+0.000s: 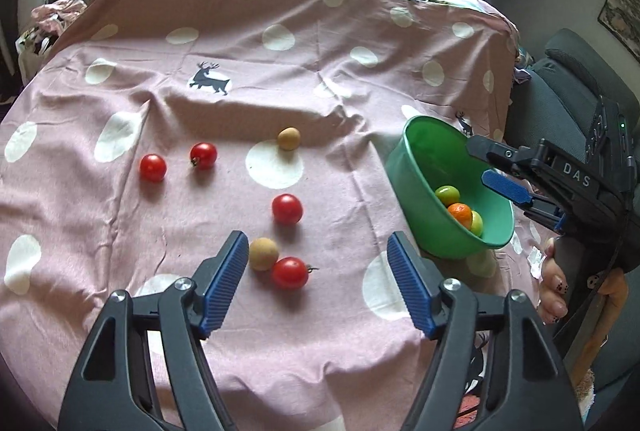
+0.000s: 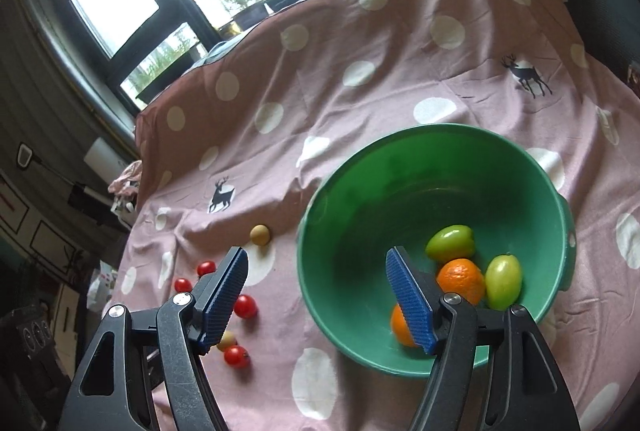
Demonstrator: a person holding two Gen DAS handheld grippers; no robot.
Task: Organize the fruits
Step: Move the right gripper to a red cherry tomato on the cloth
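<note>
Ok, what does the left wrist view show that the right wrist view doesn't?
Only the left wrist view: the right tool over the green bowl, a hand below it, and the open left tool holding nothing.

Only the right wrist view: a second orange in the bowl, partly behind the open, empty right tool's finger.

Both: four red tomatoes, two tan fruits, the polka-dot cloth, two green fruits and an orange in the bowl.
</note>
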